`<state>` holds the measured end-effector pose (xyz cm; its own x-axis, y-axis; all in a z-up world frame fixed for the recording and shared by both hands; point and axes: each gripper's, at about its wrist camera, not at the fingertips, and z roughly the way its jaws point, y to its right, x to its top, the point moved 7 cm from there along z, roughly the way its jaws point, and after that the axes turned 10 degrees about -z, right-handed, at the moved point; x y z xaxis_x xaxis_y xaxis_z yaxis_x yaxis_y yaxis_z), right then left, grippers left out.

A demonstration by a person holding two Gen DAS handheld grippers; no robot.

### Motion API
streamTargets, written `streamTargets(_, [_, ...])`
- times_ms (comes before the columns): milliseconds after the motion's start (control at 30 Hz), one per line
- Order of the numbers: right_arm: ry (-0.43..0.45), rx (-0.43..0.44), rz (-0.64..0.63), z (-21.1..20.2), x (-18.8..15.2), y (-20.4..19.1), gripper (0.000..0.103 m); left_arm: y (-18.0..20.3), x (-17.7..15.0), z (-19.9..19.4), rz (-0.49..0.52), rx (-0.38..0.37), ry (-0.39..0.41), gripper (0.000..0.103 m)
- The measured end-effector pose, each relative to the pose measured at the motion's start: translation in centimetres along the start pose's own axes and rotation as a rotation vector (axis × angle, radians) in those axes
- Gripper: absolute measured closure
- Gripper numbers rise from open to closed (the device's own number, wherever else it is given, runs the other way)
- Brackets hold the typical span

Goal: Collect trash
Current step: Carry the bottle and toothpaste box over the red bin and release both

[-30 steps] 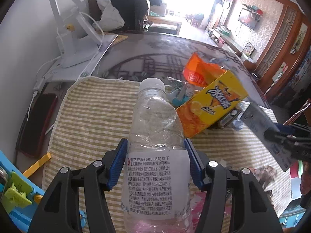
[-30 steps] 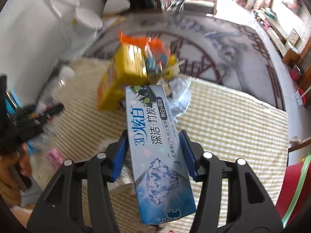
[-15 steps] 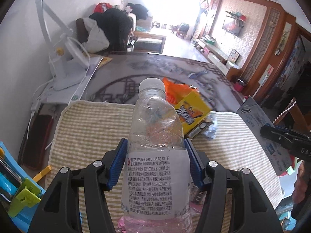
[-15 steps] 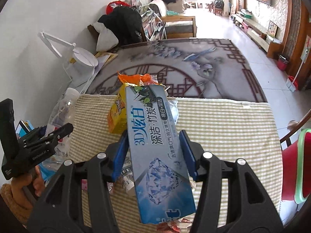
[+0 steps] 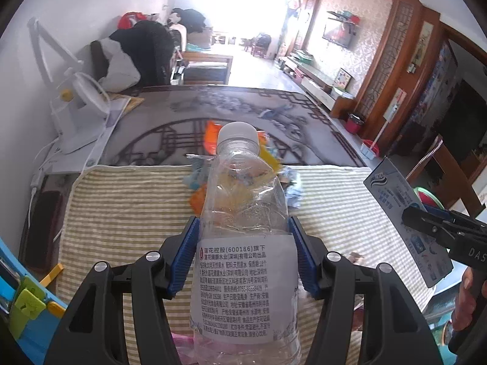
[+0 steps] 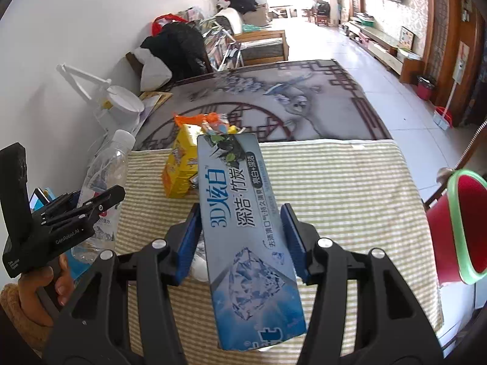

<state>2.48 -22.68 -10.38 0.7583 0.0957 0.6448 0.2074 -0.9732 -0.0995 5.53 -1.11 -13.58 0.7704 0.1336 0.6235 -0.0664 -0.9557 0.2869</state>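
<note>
the left gripper point(image 5: 243, 254) and right gripper point(image 6: 242, 238) are angled downward, each clamped on something held between its pads.

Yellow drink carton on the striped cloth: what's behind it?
Behind the yellow drink carton lies an orange plastic wrapper with mixed scraps. The held blue toothpaste box covers the carton's right side.

The striped mat point(image 6: 334, 188) lies bare on its right half; a trash pile point(image 6: 188, 155) crowds its far left.

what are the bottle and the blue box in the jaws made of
Clear bottle with white cap: thin glossy plastic, apparently; see-through, creased wall, paper-like printed label. Long blue toothpaste box: looks like printed cardboard with a slight sheen; flat faces, sharp folded edges.
</note>
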Motion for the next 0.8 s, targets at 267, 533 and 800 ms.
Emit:
streamTargets(267, [0.020, 0.011, 0.021, -1.3, -0.2, 4.5, 0.052, 4.6, 0.5, 0.4, 0.011, 0.009, 0.023, 0.047])
streamTargets(533, [0.028, 0.038, 0.036, -2.2, -0.8, 9.2, 0.052, 9.9, -0.9, 0.4, 0.031, 0.029, 0.034, 0.047])
streamTargets(800, [0.038, 0.052, 0.042, -3.4, -1.7, 13.5, 0.052, 14.9, -1.8, 0.7, 0.032, 0.032, 0.048, 0.047])
